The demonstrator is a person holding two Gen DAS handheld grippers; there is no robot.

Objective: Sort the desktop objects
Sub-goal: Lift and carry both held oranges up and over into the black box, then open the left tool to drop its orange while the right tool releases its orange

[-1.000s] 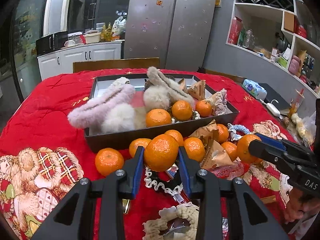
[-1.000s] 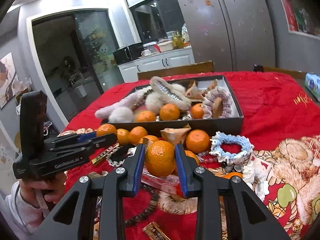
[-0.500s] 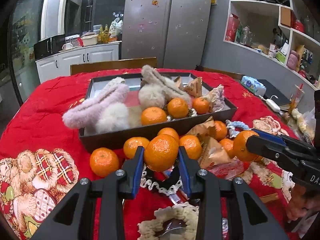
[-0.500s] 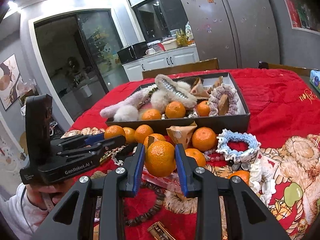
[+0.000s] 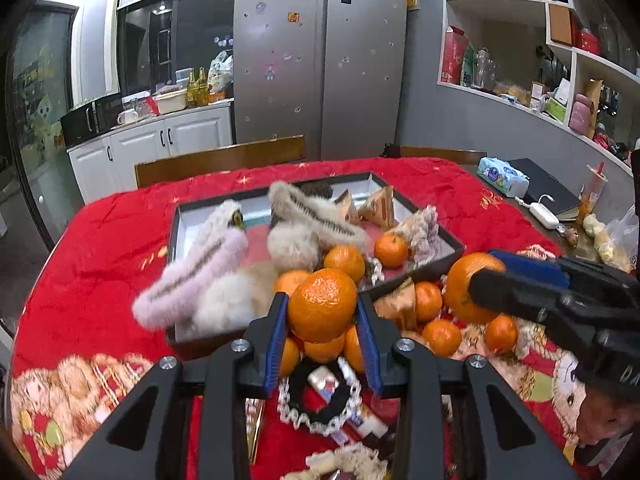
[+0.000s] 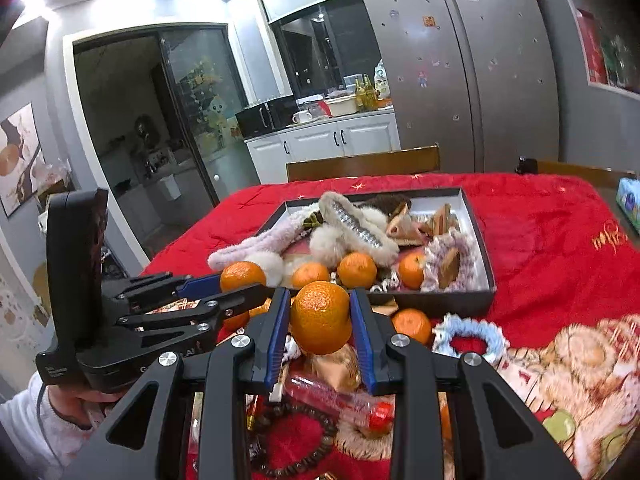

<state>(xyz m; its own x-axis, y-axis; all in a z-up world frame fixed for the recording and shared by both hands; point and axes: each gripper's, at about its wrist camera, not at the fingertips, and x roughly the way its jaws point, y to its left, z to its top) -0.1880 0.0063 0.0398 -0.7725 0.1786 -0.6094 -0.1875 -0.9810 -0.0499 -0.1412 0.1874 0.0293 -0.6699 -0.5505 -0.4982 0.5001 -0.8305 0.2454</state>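
Observation:
A dark shallow tray (image 5: 451, 245) on the red cloth holds fluffy hair clips, snack packets and three mandarins. My left gripper (image 5: 322, 301) is shut on a mandarin (image 5: 322, 310), lifted above the tray's near edge. Off to the right, my right gripper (image 5: 486, 271) is clamped around a second mandarin (image 5: 460, 286). In the right wrist view, the right gripper (image 6: 319, 297) holds its mandarin (image 6: 320, 318) in the air before the tray (image 6: 444, 301). The left gripper (image 6: 237, 286) with its fruit (image 6: 242, 275) hangs to the left, held by a hand in a white sleeve.
Loose mandarins (image 5: 442, 337), a black scrunchie with white trim (image 5: 320, 402), a blue scrunchie (image 6: 470, 334), a bead bracelet (image 6: 296, 446) and wrapped snacks lie on the cloth before the tray. A tissue pack (image 5: 503, 174) and charger sit far right. A wooden chair stands behind the table.
Both grippers have risen with their mandarins, so the loose fruit and clutter now lie lower beneath them. Neither grip has changed.

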